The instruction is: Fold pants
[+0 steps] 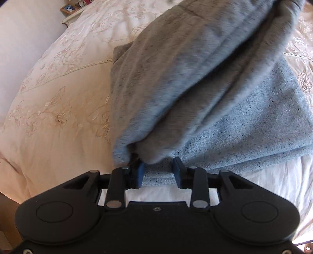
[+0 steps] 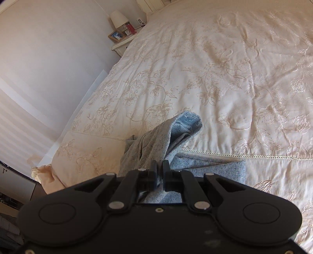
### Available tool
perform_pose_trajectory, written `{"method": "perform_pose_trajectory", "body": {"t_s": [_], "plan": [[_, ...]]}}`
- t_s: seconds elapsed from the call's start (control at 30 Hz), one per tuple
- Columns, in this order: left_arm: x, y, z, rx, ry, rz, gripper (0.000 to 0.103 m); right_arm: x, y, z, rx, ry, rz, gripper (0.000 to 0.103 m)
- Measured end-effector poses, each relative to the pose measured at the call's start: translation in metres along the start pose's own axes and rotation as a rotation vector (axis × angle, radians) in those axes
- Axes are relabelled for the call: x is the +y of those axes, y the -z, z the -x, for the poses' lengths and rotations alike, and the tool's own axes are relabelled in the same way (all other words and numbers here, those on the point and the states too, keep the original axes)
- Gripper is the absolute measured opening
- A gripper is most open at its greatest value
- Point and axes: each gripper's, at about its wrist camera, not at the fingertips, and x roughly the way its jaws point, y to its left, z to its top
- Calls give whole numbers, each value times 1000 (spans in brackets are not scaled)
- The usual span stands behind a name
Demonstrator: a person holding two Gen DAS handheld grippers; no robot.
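Observation:
Grey speckled pants [image 1: 244, 121] lie on the cream embroidered bedspread [image 1: 58, 97]. In the left wrist view an upper layer [image 1: 195, 58] is blurred and lifted above the flat layer. My left gripper [image 1: 158, 173] is open at the near edge of the pants, with cloth between its blue pads and the upper layer touching the left pad. In the right wrist view my right gripper [image 2: 160, 171] is shut on a fold of the pants [image 2: 156, 140], held up above the bed, with the waistband label [image 2: 188, 120] beyond it.
A bedside table [image 2: 121, 46] with a lamp [image 2: 117, 18] and a picture frame [image 2: 117, 36] stands by the wall at the far left. The bed's left edge [image 2: 64, 140] drops to the floor. Bedspread [image 2: 244, 78] stretches wide to the right.

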Motion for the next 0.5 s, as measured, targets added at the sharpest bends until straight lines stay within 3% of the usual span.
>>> {"method": "perform_pose_trajectory", "body": {"t_s": [0.2, 0.3, 0.4, 0.5], "plan": [[20, 7, 10, 11, 49, 26, 53, -31, 24, 7, 27, 75, -80, 6], [37, 19, 1, 80, -31, 83, 52, -42, 43, 6, 38, 125, -109, 7], [61, 32, -8, 151, -64, 138, 49, -61, 66, -3, 54, 155, -171, 7], [79, 32, 3, 140, -101, 146, 48, -78, 86, -25, 103, 218, -188, 7]]}}
